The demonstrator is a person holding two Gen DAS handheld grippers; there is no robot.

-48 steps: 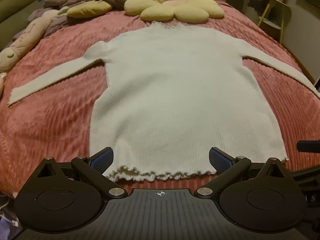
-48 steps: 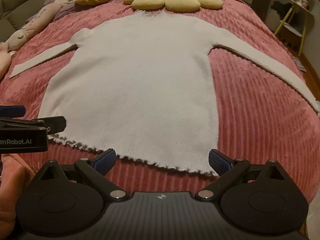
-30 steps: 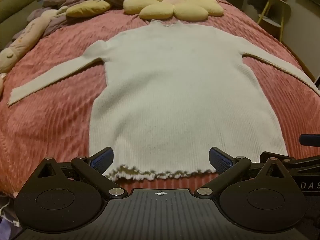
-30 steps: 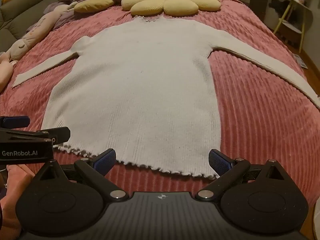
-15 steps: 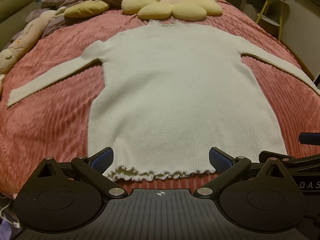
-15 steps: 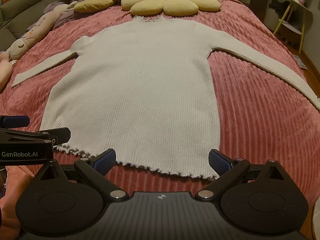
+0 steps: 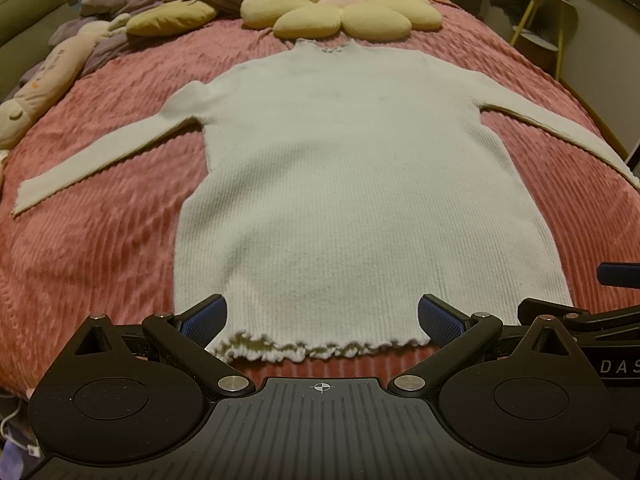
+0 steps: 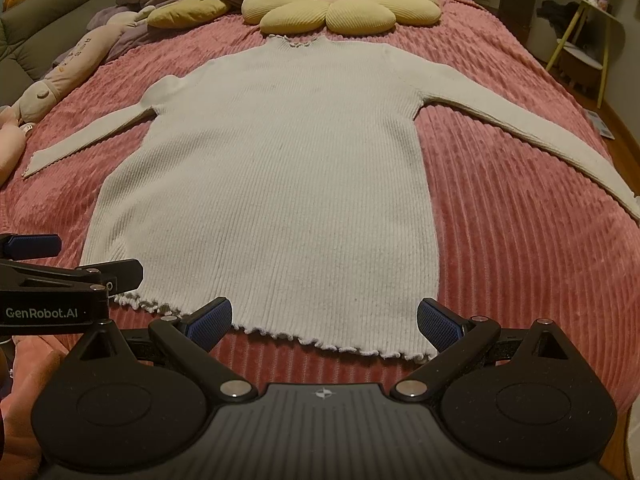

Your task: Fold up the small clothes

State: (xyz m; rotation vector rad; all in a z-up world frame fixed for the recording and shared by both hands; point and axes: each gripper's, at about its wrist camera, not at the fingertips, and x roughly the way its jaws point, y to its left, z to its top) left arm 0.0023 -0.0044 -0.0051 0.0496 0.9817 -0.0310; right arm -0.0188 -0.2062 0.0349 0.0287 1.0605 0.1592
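Nearest us, the left gripper (image 7: 322,316) and right gripper (image 8: 324,316) hover at the ruffled hem, jaws spread wide, nothing held. The cream sweater (image 7: 352,184) lies flat on the pink bedspread (image 8: 520,240) — sleeves out to both sides, collar far. Beyond it sits a yellow flower cushion (image 8: 340,4), with a plush toy (image 7: 36,84) at far left.

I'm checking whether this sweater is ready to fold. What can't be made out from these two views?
- Left wrist view: the sweater right cuff is cut off by the frame edge; the left hand-held gripper covers both hem corners.
- Right wrist view: the right hand-held gripper covers the hem's right corner.
- Both views: the sweater's underside against the bedspread is hidden.
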